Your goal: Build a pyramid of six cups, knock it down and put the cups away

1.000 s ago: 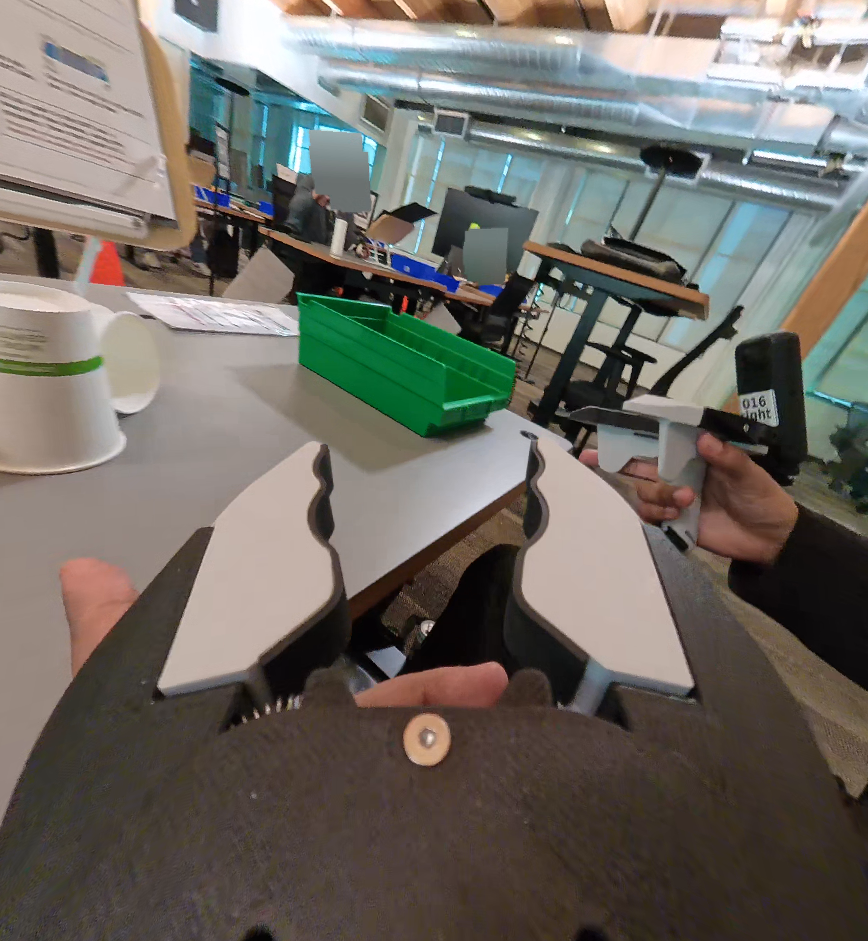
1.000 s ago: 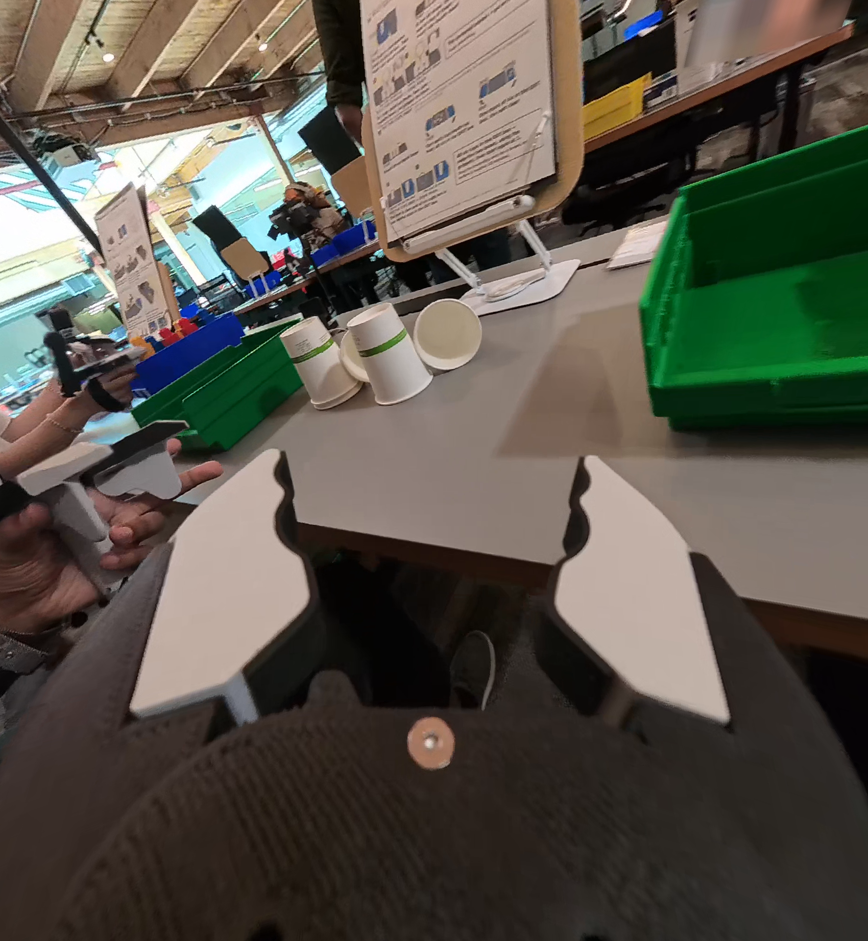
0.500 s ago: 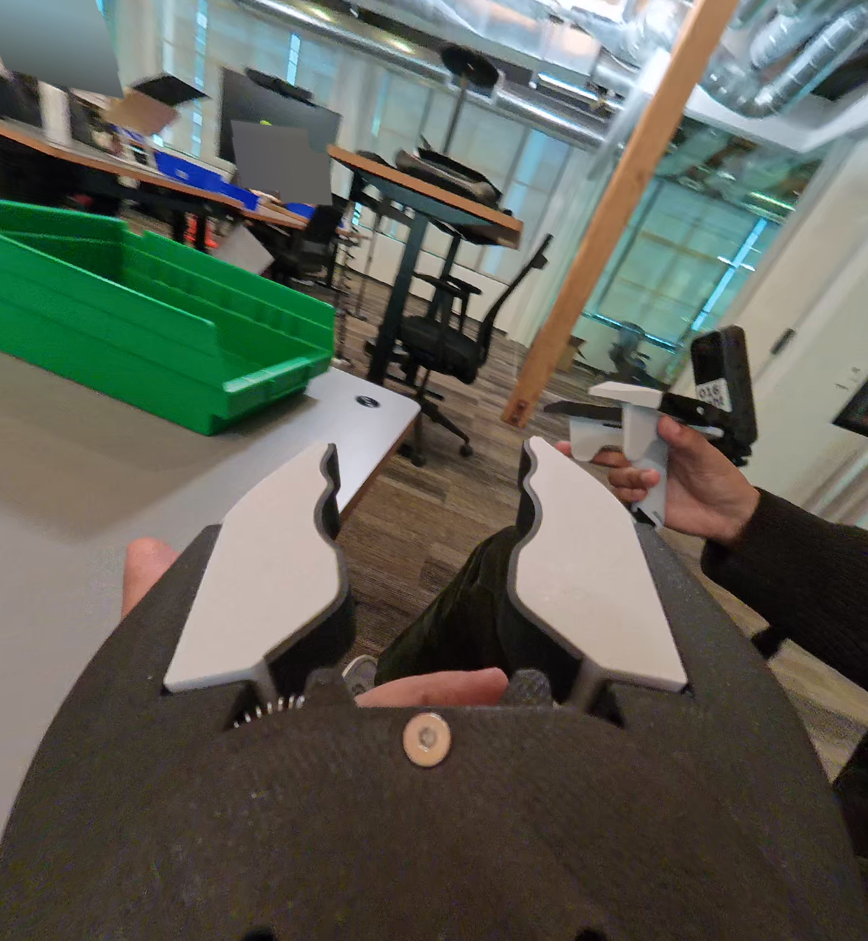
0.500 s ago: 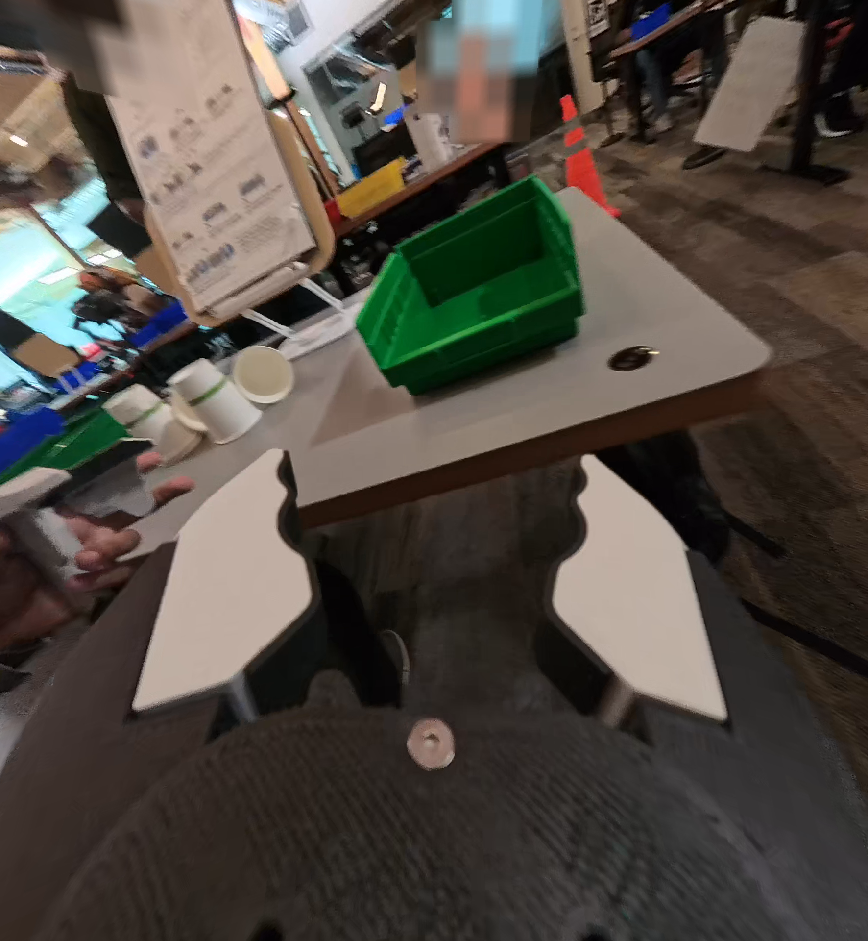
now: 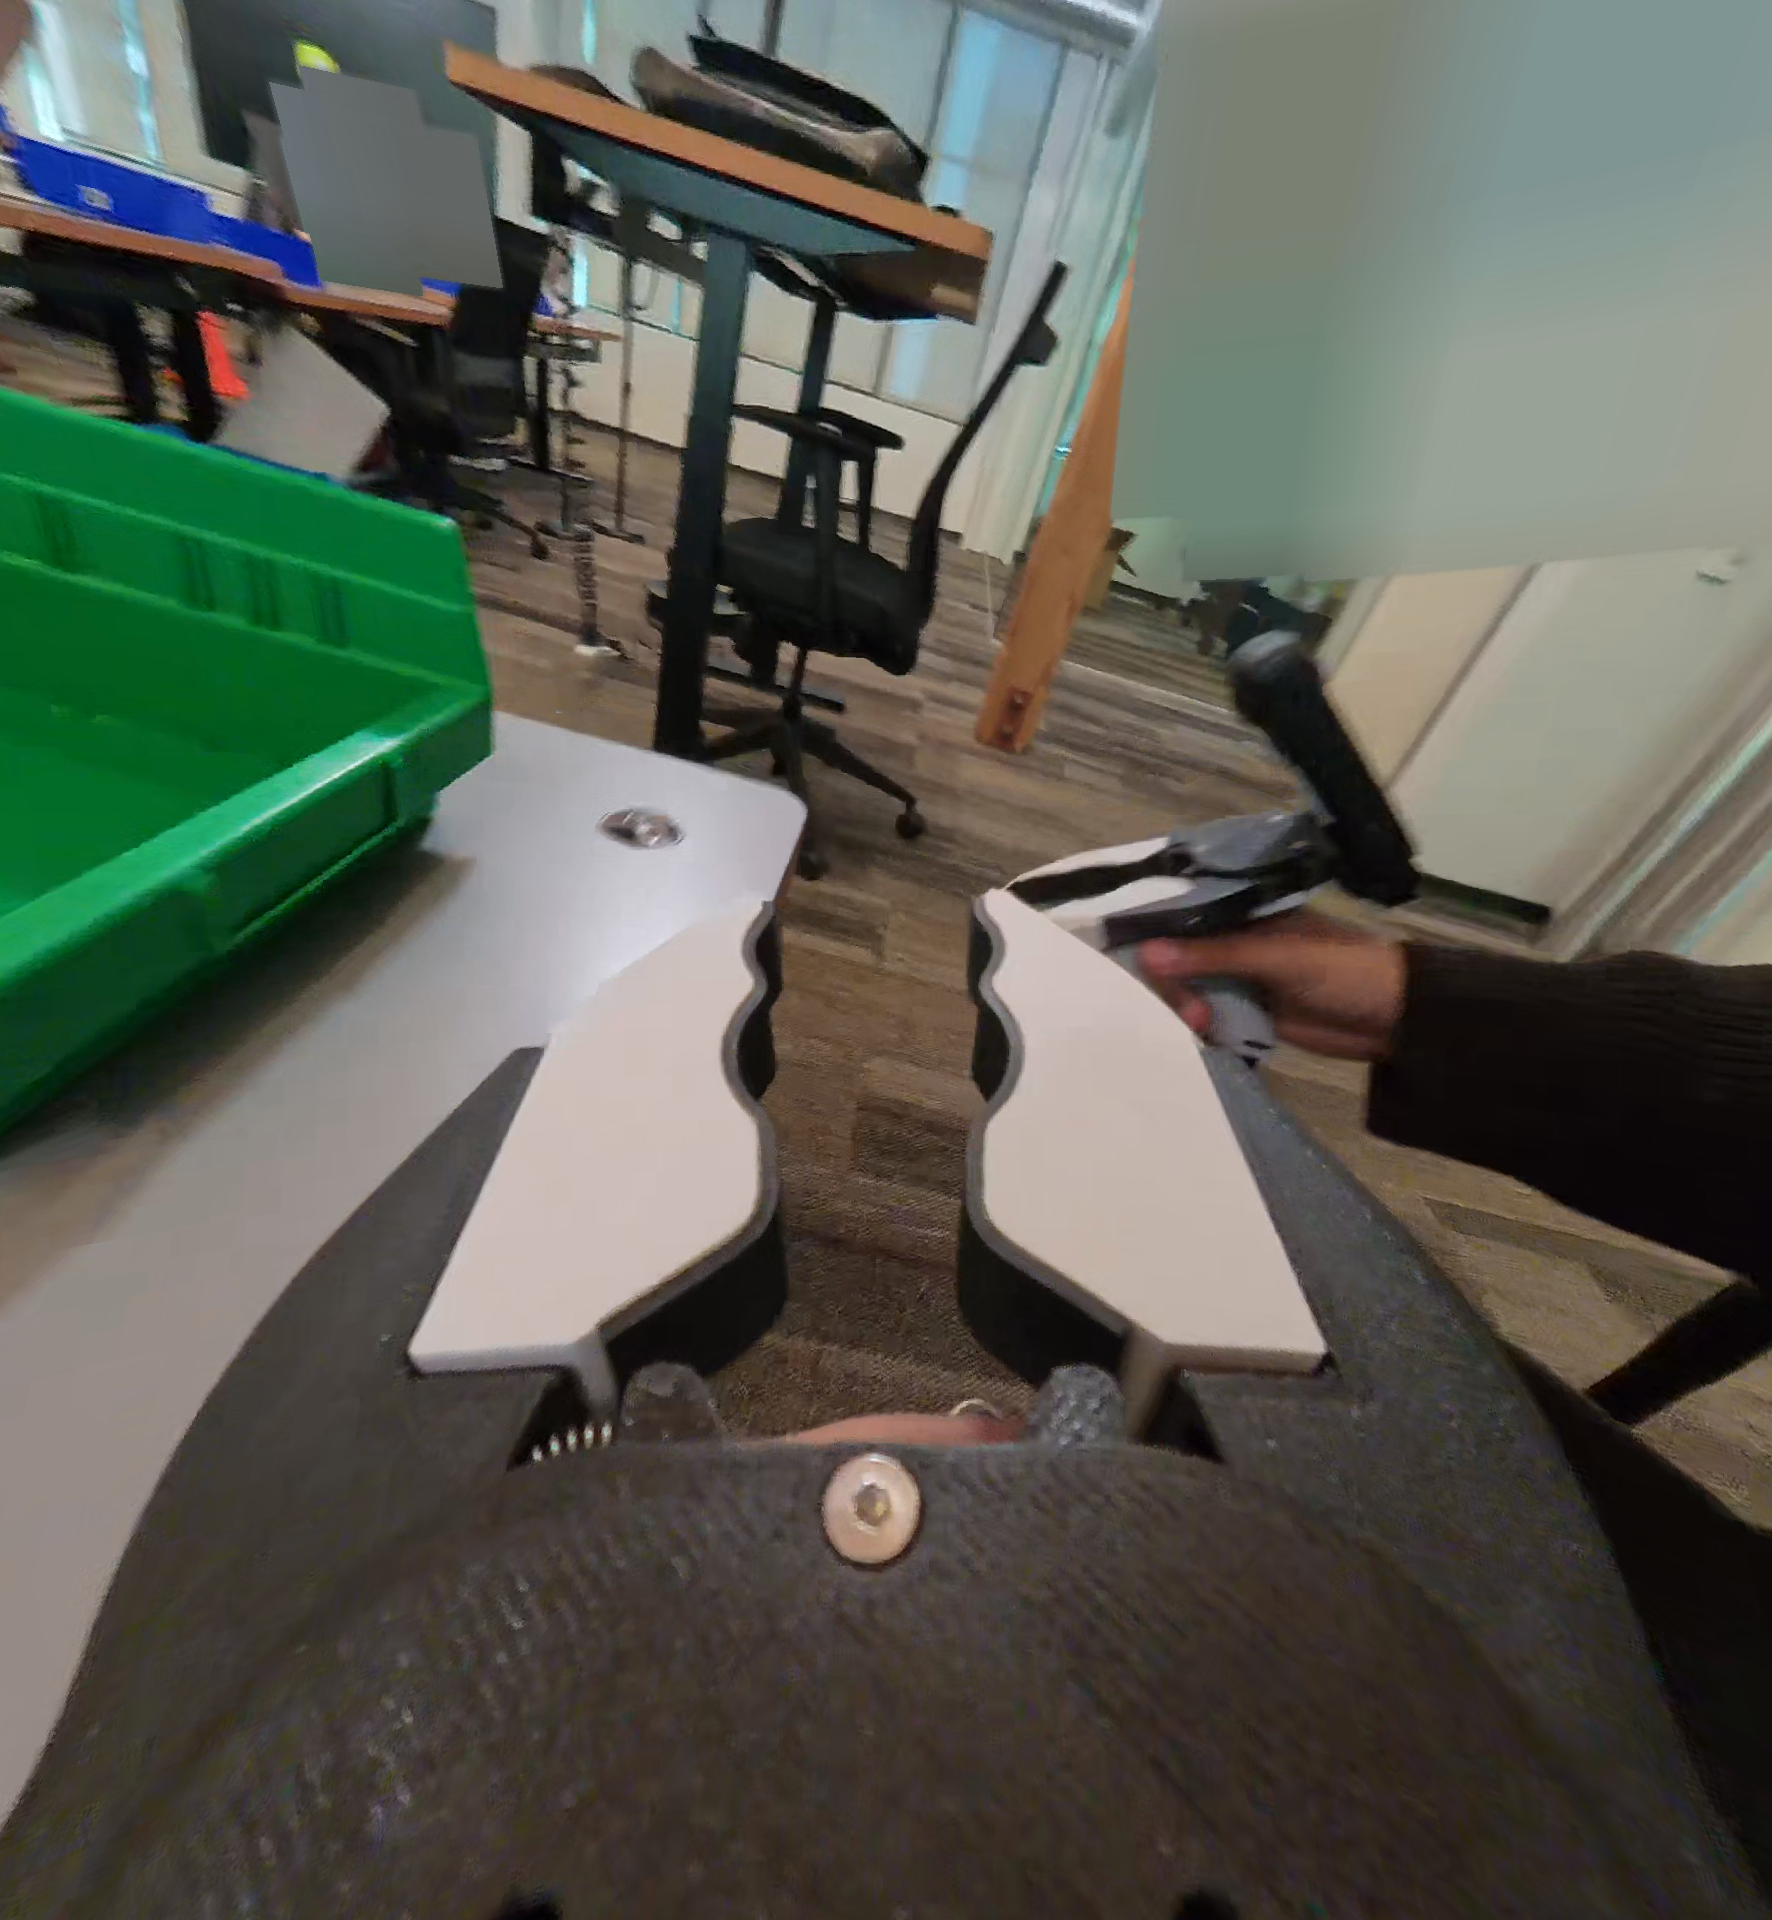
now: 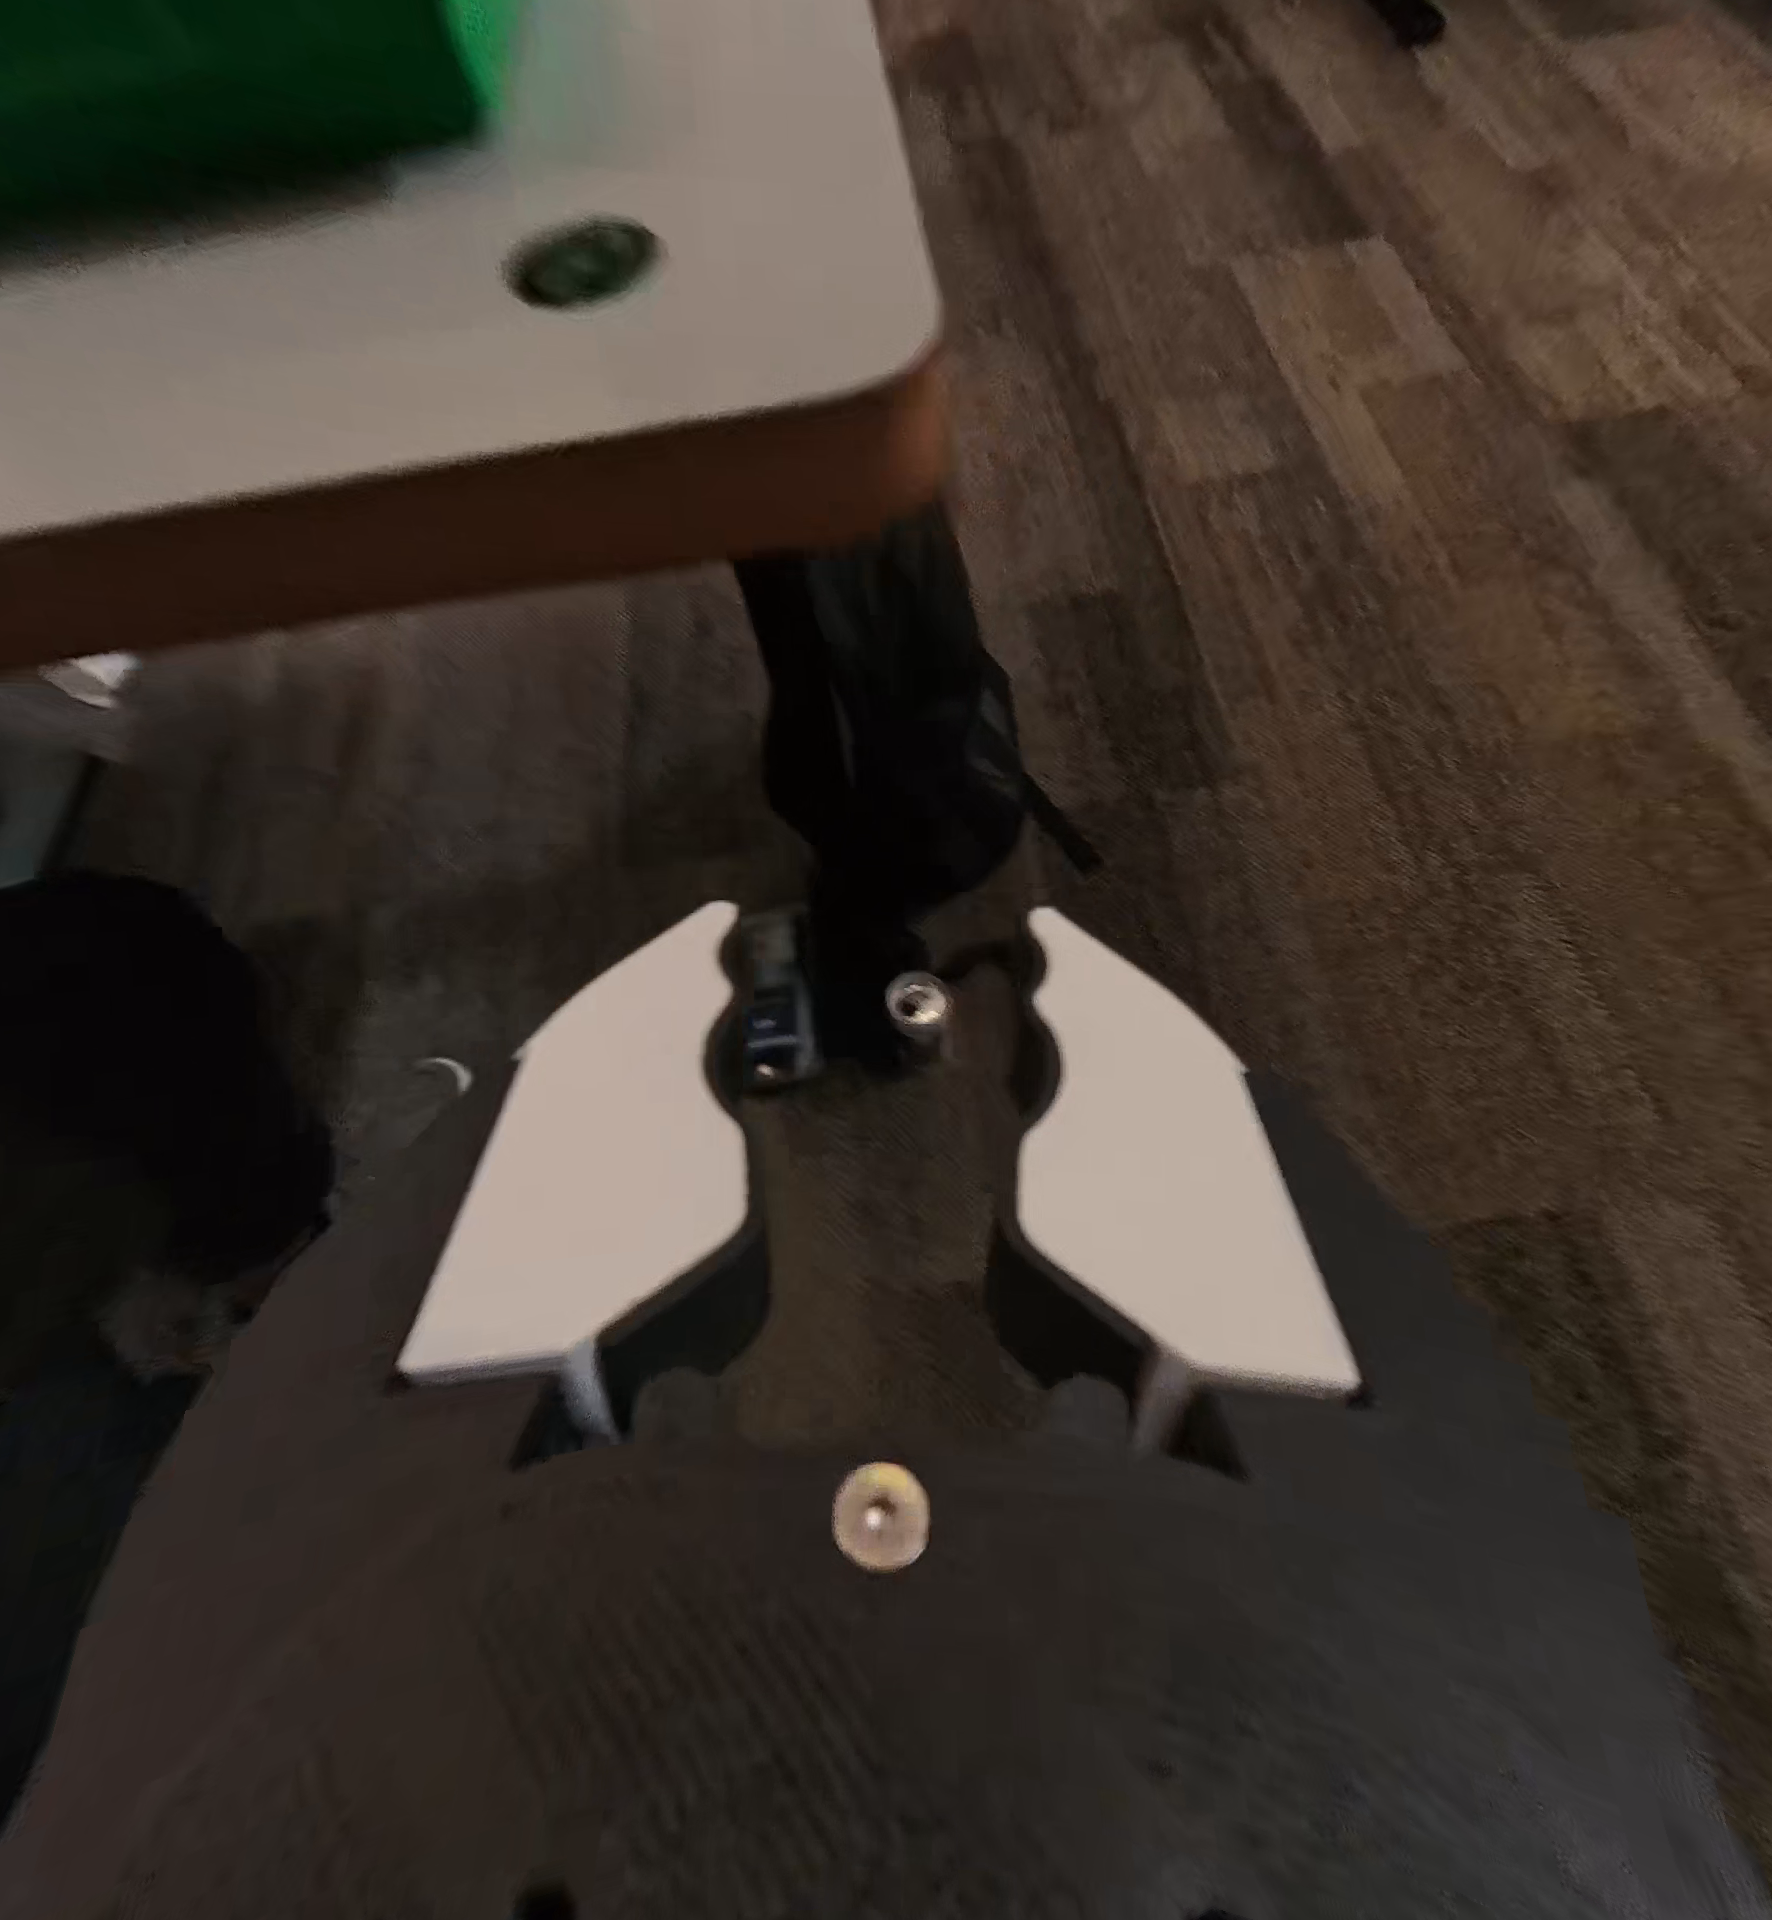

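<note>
My left tool (image 5: 874,925) is empty, its jaws parted to a moderate gap with only floor showing between them. It sits off the near corner of the grey worktop (image 5: 549,862), with its left finger overlapping the worktop's edge in view. I cannot tell whether it touches.

The green bin (image 5: 186,727) is the nearest object. It lies ahead and to the left of this tool, on the worktop, with its long axis running away to the left and its open front lip facing the corner. A round metal grommet (image 5: 640,827) sits between the bin and the corner edge.

To the right, a hand (image 5: 1277,982) in a dark sleeve holds the right tool (image 5: 1100,883) out over the floor, well apart from the bin. The left tool is therefore the nearer of the two to the bin.

The right wrist view is blurred. The right tool (image 6: 882,914) points down at the wood-pattern floor (image 6: 1381,520) below the worktop corner (image 6: 757,343). Its jaws stand apart and nothing is held. A dark worktop leg (image 6: 861,727) and some small fittings show through the gap, beyond the tips. A sliver of the green bin (image 6: 186,104) appears at the upper left.

Further out are a black office chair (image 5: 830,582) and a raised desk (image 5: 716,166).
</note>
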A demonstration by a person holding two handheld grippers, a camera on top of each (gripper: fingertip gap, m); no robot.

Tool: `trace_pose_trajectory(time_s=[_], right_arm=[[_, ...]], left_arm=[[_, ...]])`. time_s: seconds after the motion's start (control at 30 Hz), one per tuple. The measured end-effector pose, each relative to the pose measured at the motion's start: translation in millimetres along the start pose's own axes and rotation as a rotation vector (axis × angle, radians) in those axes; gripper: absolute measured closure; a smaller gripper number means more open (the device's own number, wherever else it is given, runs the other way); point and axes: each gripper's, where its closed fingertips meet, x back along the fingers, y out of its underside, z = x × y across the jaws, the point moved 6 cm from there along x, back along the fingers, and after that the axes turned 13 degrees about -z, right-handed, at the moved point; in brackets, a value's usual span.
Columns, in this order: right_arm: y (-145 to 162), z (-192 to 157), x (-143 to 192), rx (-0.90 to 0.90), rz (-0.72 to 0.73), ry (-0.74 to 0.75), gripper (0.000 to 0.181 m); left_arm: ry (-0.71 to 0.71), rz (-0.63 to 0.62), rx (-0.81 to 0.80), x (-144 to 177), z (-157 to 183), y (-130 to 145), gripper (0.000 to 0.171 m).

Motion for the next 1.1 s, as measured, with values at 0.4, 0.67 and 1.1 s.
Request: trace_pose_trajectory(time_s=[0.4, 0.67, 1.1], right_arm=[[-108, 77, 55, -0.184, 0.105, 0.090, 0.180], [-157, 256, 84, -0.136, 0.036, 0.311, 0.159], [-197, 370, 183, -0.324, -0.015, 0.223, 0.093]], left_arm=[[0.157, -0.357, -0.086, -144, 27, -164, 0.171], [0.079, -0.411, 0.025, -292, 90, -265, 0.171], [0.243, -0.445, 0.179, -482, 90, -350, 0.144]])
